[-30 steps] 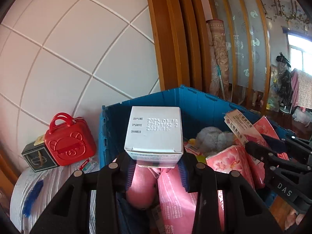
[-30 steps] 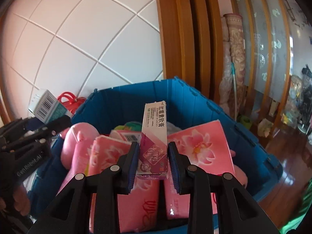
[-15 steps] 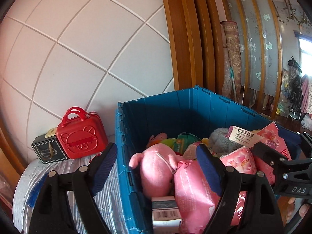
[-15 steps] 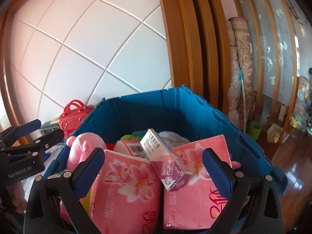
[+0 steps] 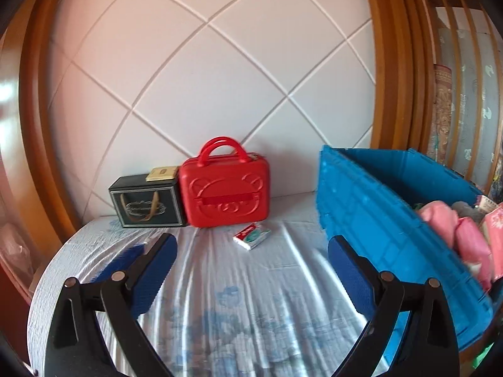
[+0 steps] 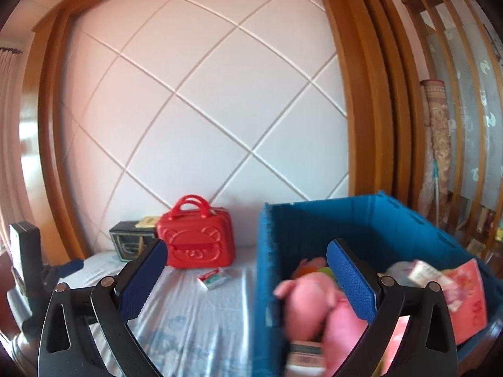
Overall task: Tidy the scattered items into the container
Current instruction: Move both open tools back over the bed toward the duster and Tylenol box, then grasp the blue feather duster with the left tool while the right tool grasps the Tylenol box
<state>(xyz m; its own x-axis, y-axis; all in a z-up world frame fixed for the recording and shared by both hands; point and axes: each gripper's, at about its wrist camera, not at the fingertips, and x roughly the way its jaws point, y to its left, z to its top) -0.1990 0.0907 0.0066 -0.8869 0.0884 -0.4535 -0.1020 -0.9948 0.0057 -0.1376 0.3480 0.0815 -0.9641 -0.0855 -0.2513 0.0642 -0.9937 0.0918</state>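
Right wrist view: blurred pink toy, perhaps plush, in blue crate.

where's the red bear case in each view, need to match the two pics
Left wrist view: the red bear case stands just left of centre against the quilted wall, beside a dark box.
Right wrist view: the red bear case sits lower left of centre, behind the left pad of the tongs.
Shared landmark: the blue crate, to the right of the case in both.
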